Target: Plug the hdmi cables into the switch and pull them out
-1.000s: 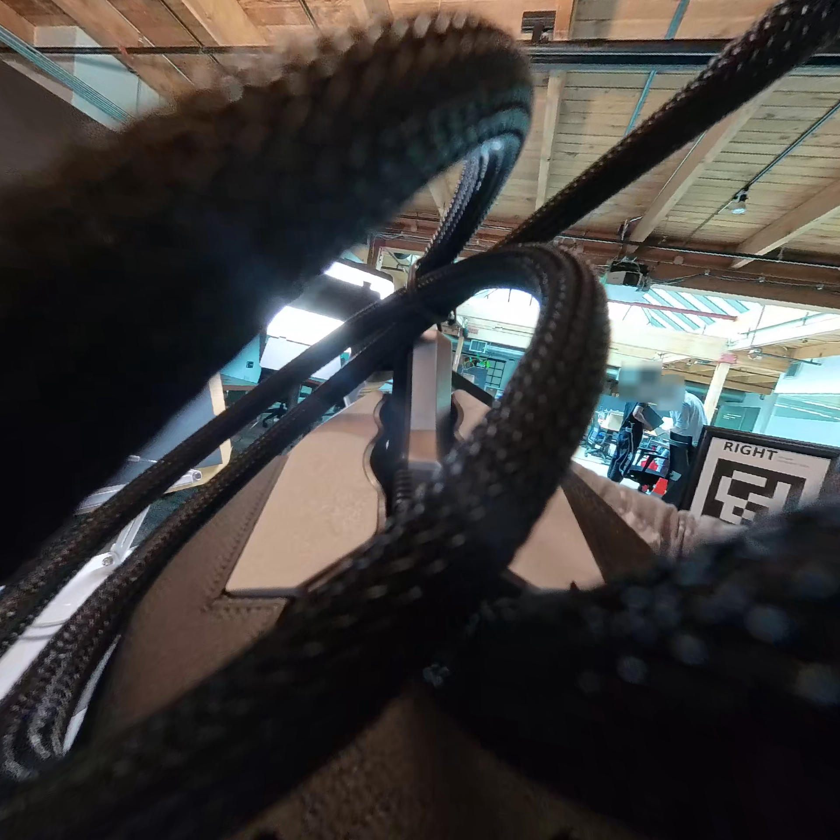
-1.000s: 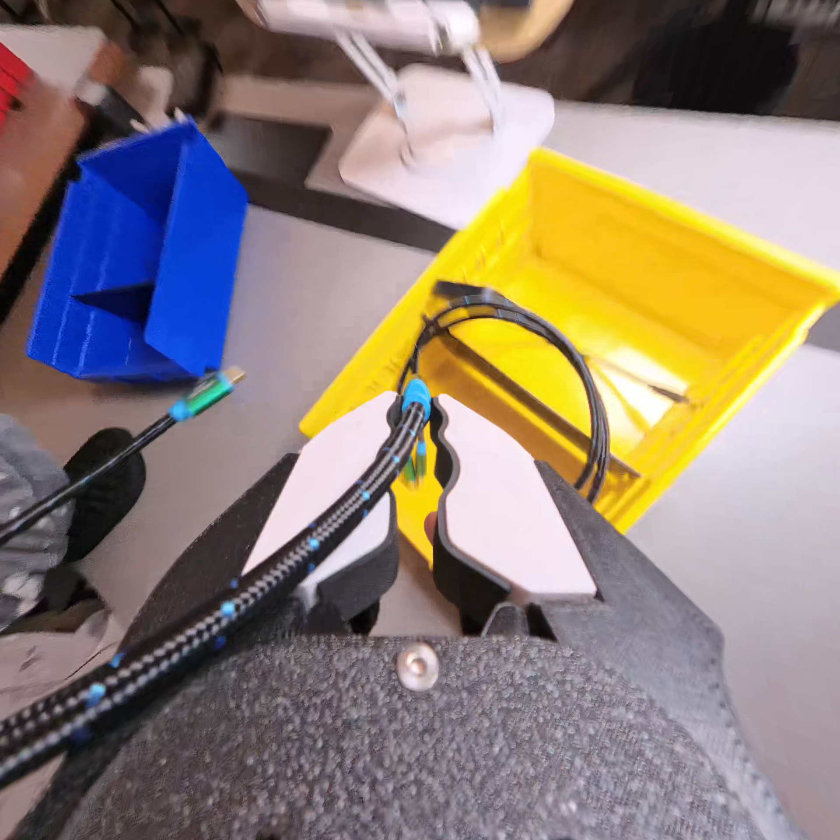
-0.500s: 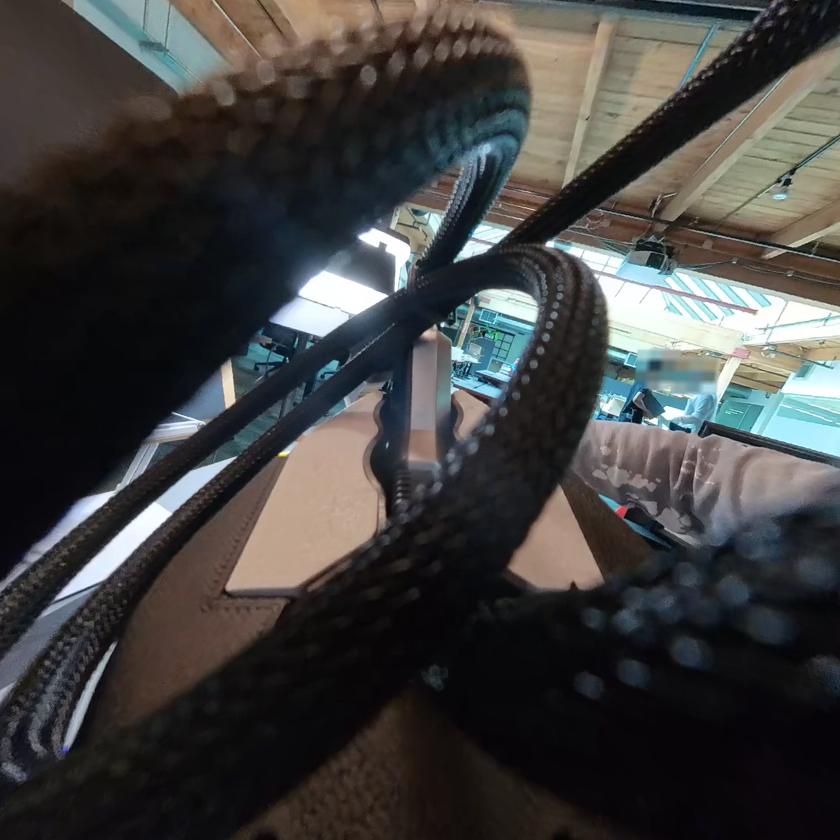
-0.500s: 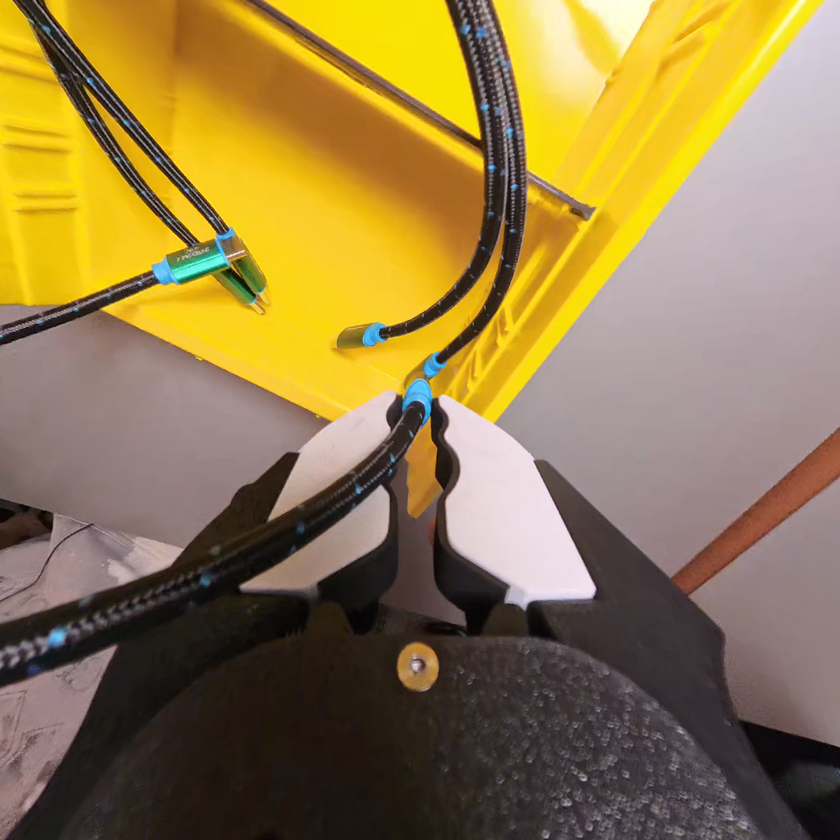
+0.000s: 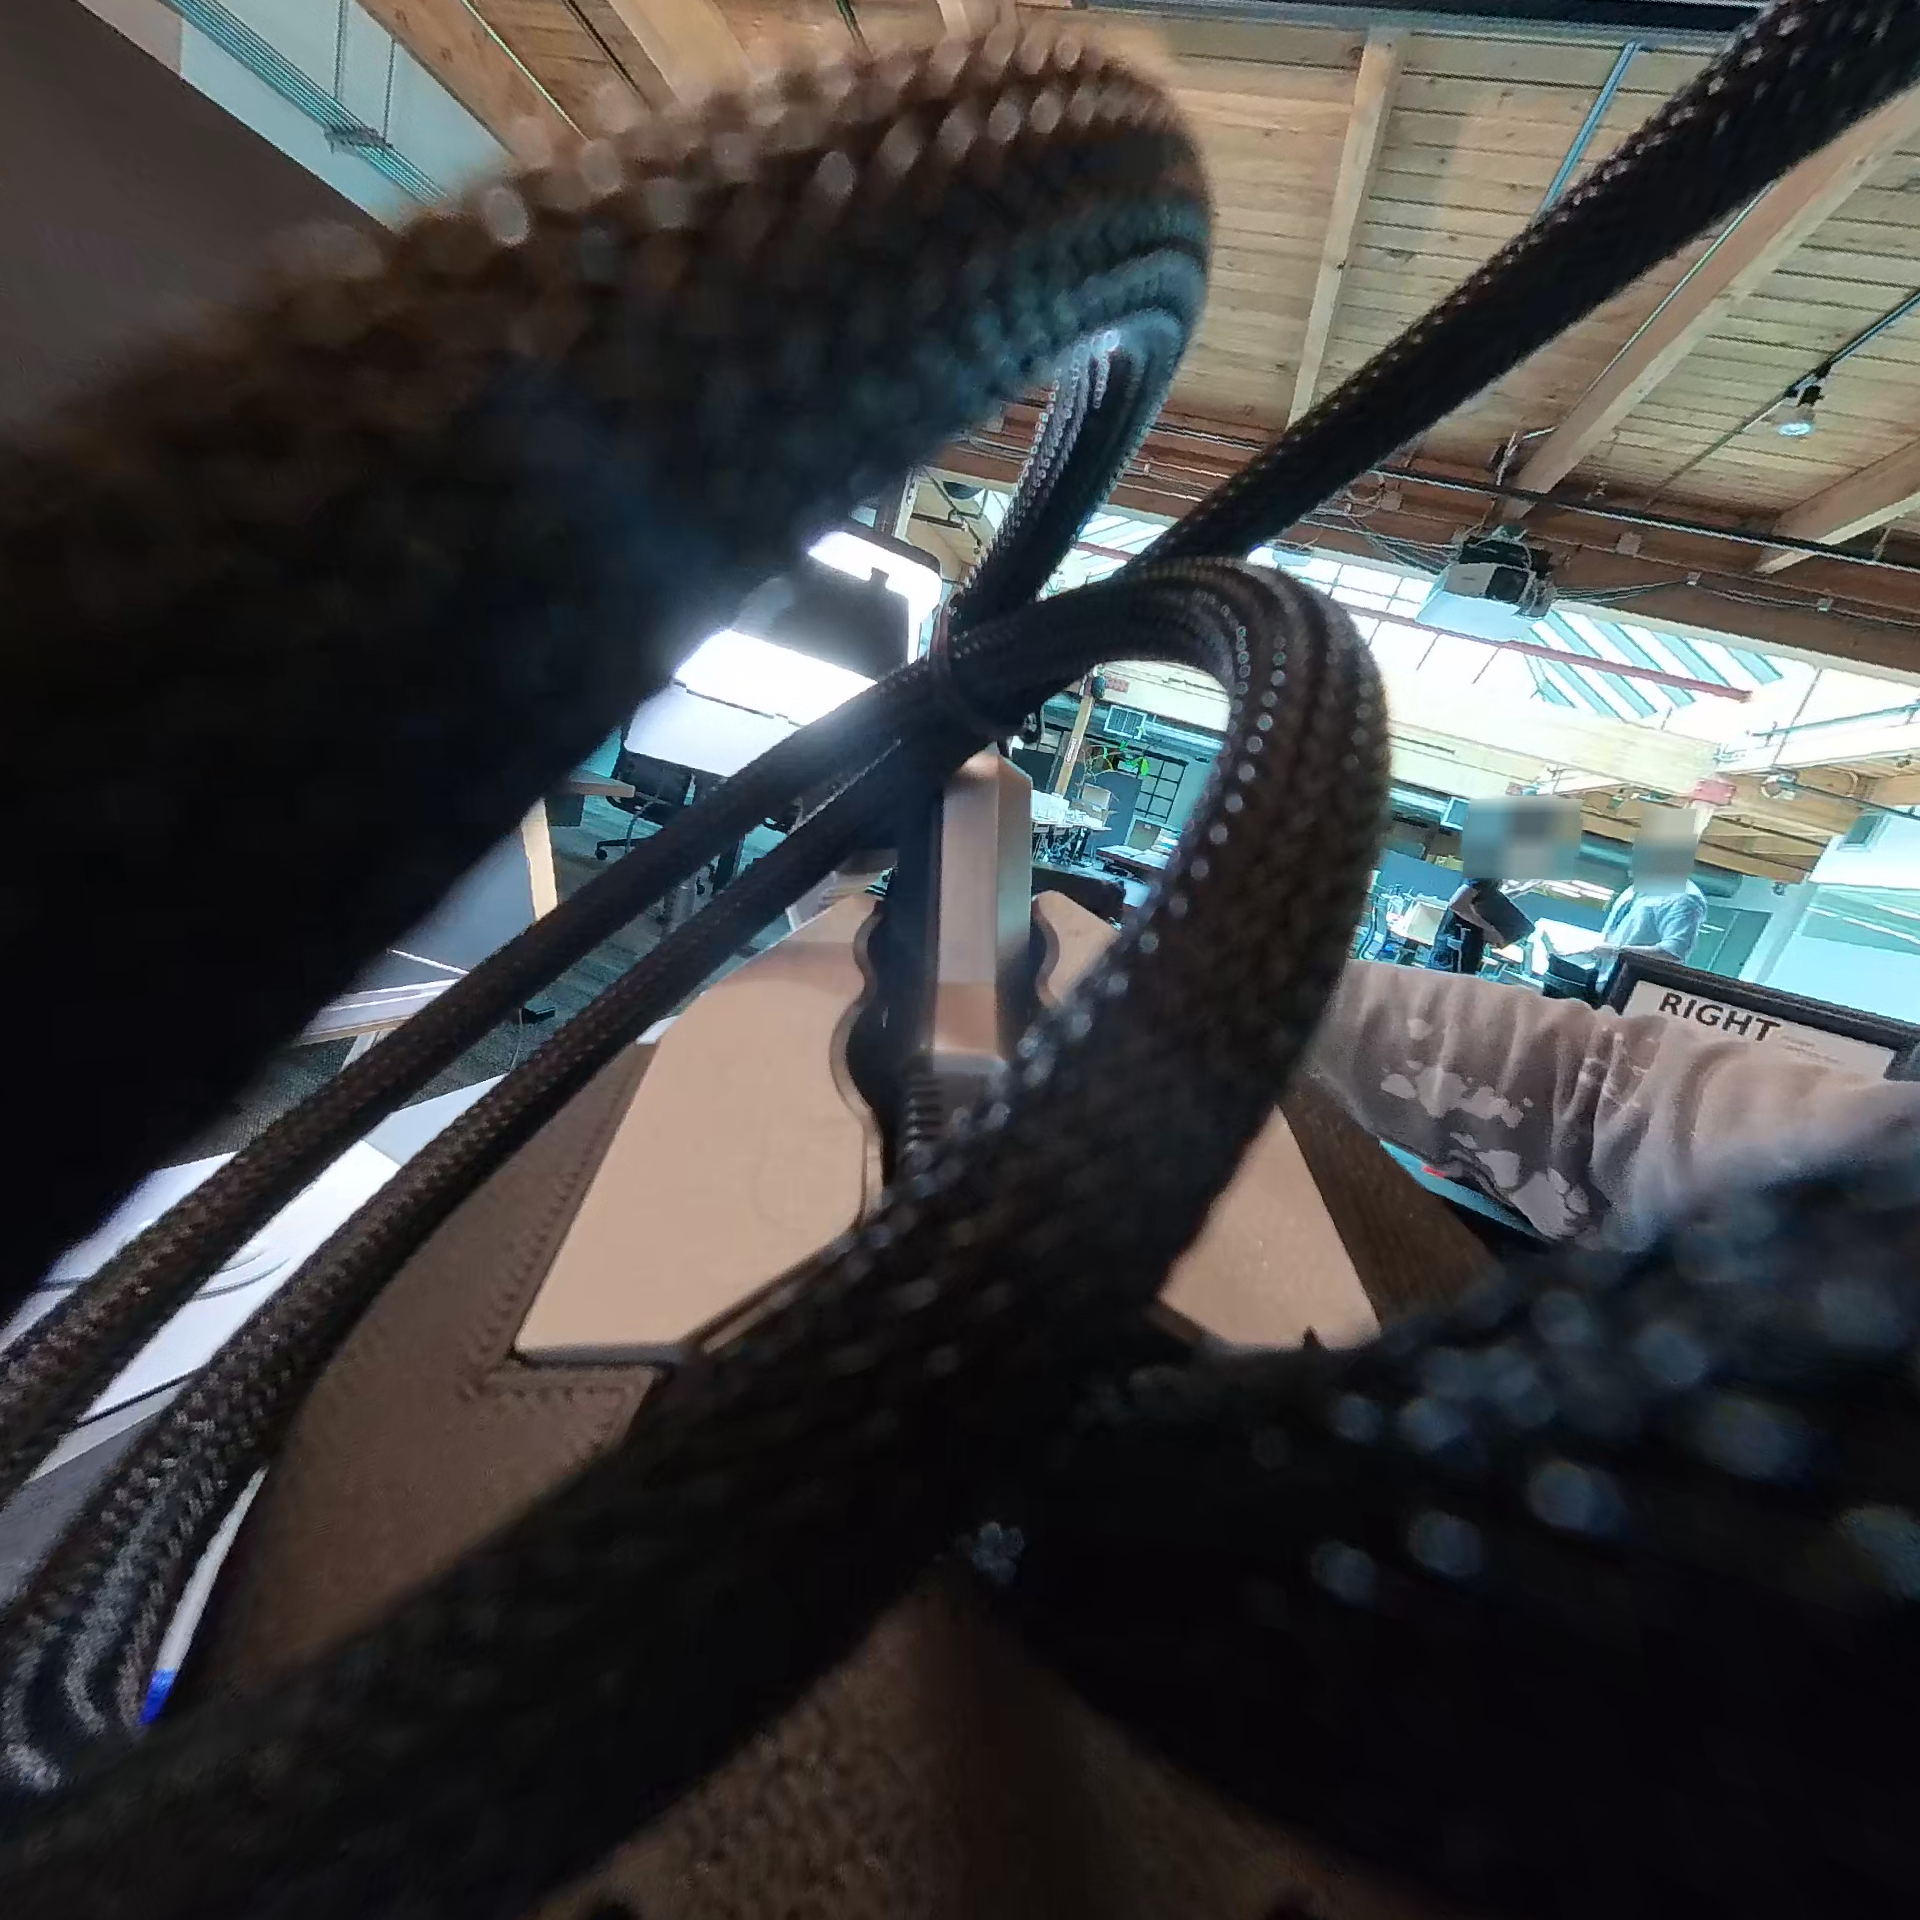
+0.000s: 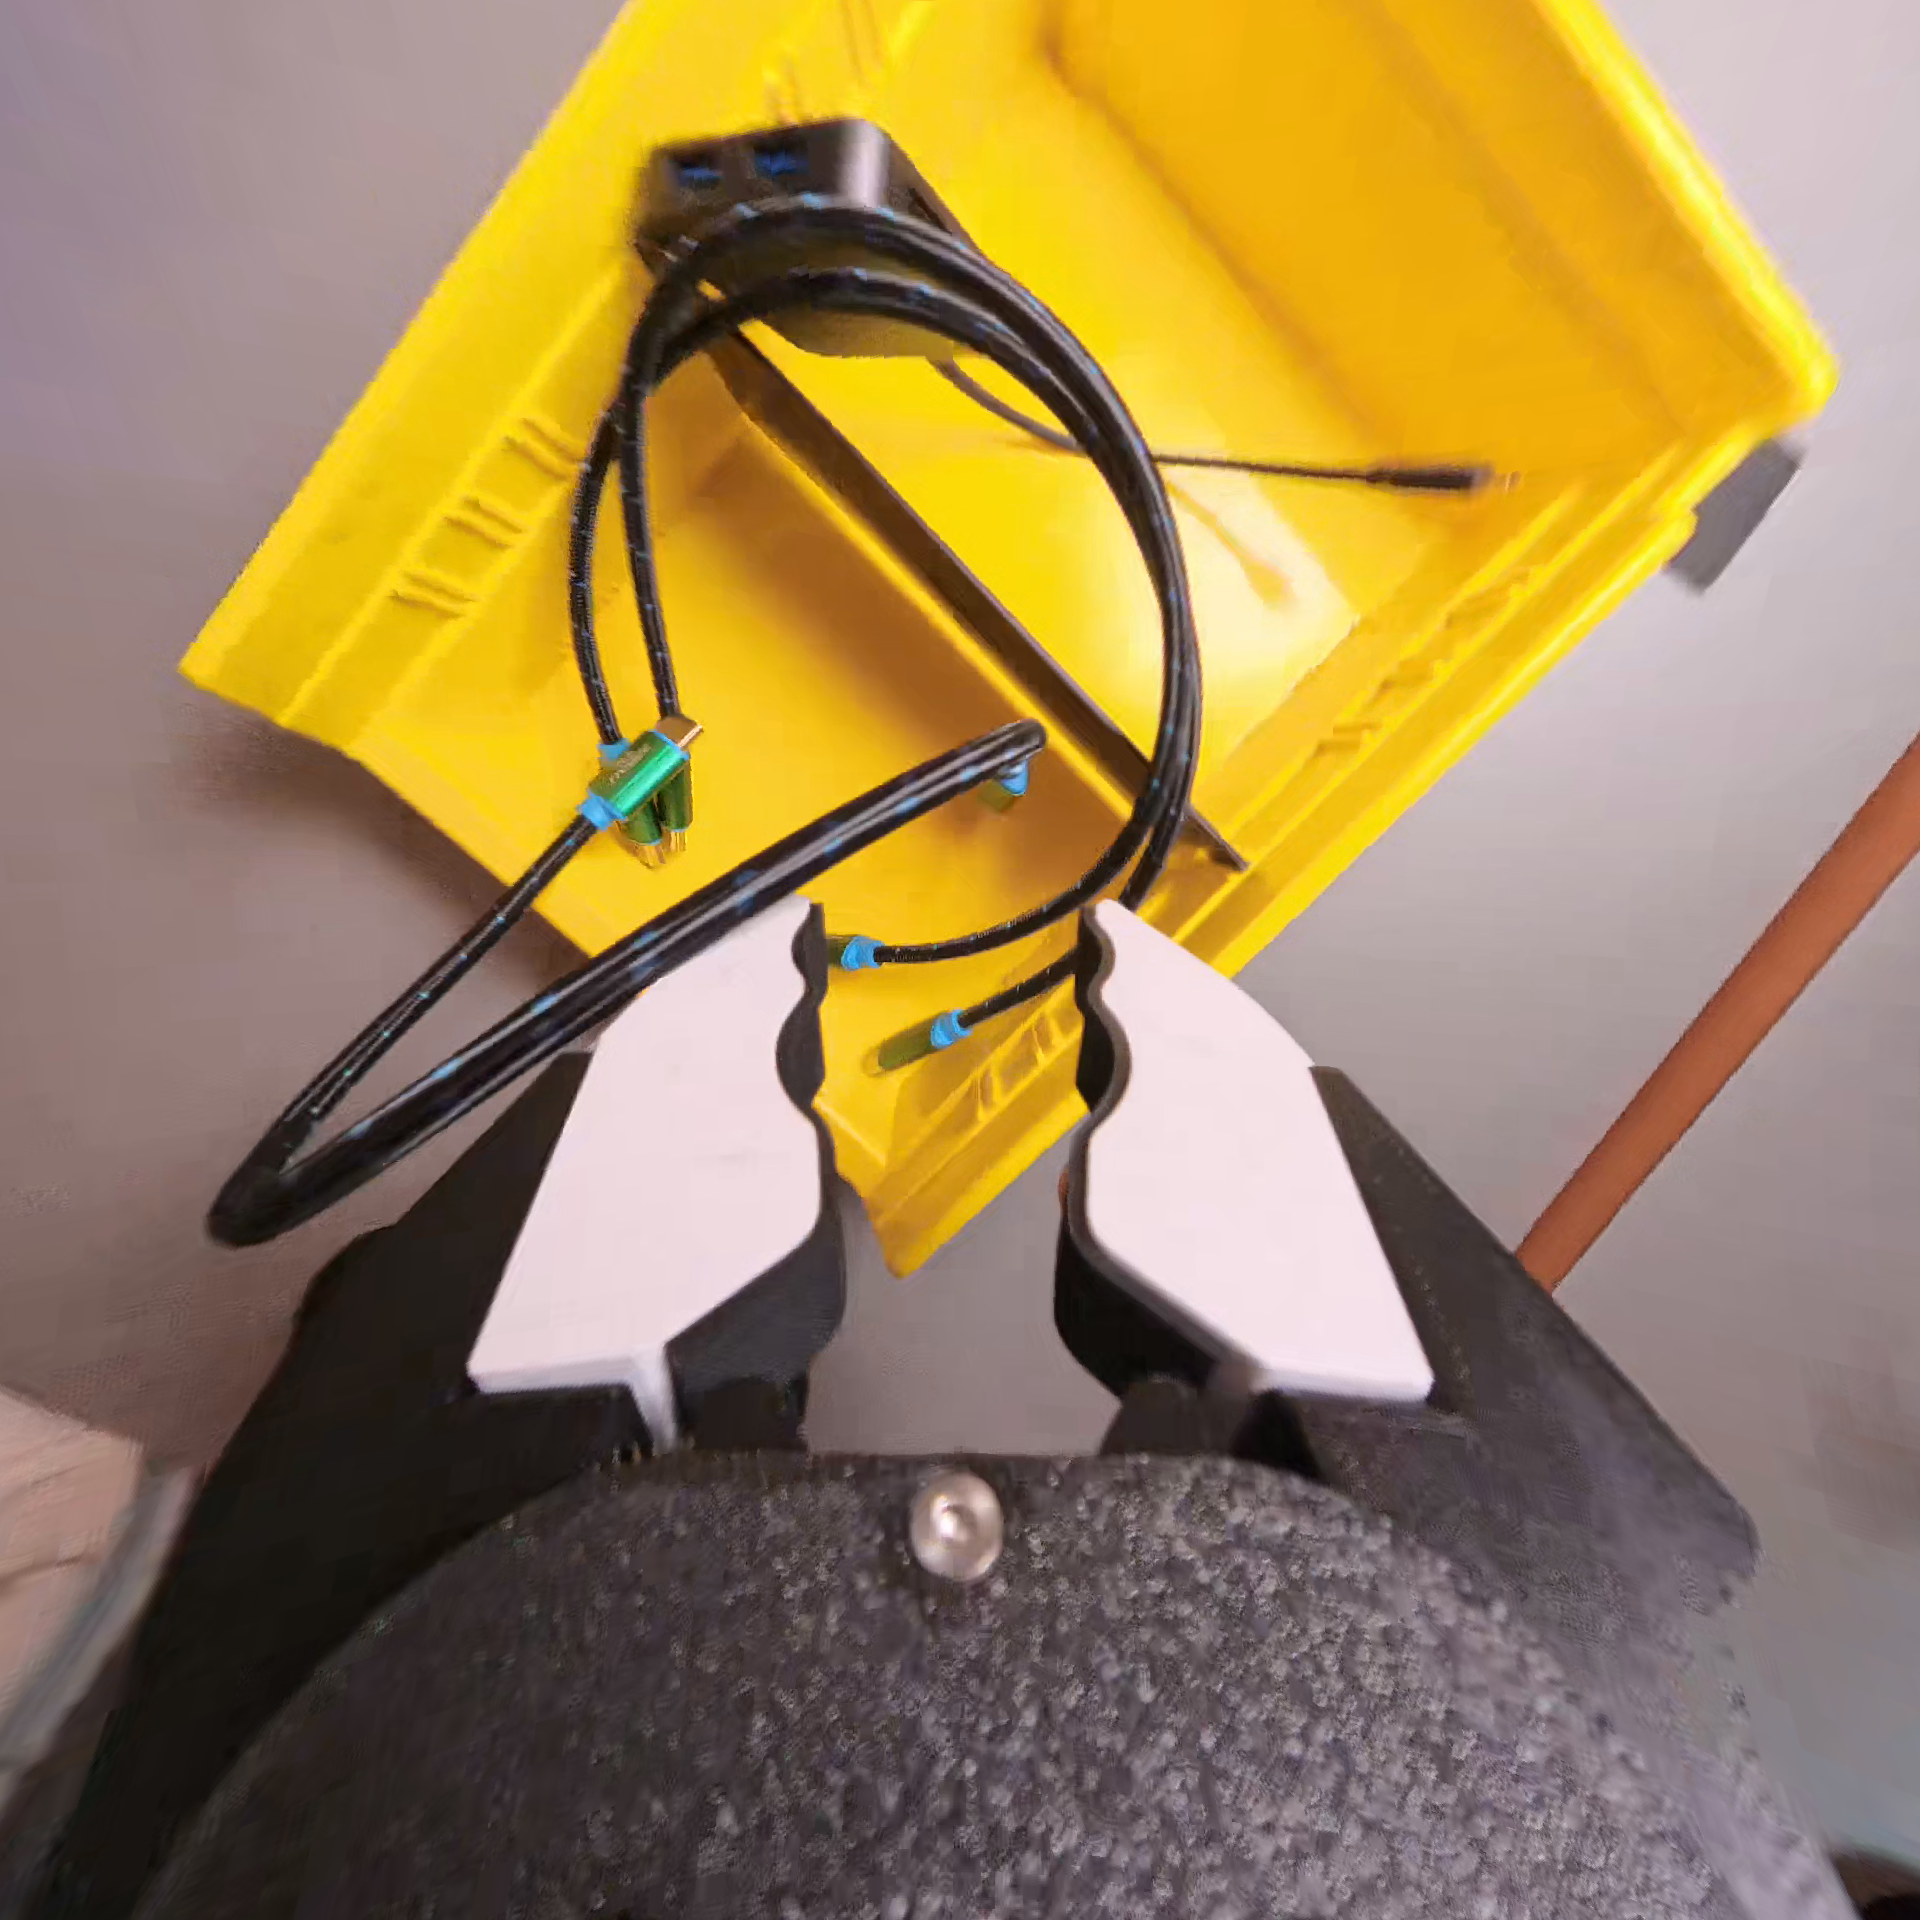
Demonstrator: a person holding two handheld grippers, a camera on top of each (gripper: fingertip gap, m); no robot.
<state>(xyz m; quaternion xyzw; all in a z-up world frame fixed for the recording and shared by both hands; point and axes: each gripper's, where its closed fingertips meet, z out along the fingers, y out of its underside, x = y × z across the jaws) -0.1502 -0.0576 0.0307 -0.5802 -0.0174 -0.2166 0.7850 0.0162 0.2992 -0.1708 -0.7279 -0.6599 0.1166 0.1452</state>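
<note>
Item: yellow bin (image 6: 1351,260) on a grey tabletop (image 6: 208,312), seen from the right wrist view. Contents: black switch (image 6: 790,177) at the bin's far-left rim; several braided cables (image 6: 1164,623) looping from beside it down toward the near rim, their green plugs (image 6: 639,774) lying loose, one cluster at the left rim, two more (image 6: 914,1044) by the near corner. Whether any far end sits in the switch is hidden by the loops. One loop (image 6: 436,1070) hangs out over the left rim onto the tabletop. Right claw (image 6: 951,925): jaws wide apart, empty, poised over the near corner; the two loose plugs lie between its tips, below them and untouched. Left claw (image 5: 951,935): jaws closed on a grey connector body (image 5: 971,914) with a dark bundled cable (image 5: 1247,935) coiled thickly about it, aimed up at a timber ceiling (image 5: 1351,260). Status, as judged: pulling out looks largely done for the bin's cables; the left-held cable remains to be set down.
</note>
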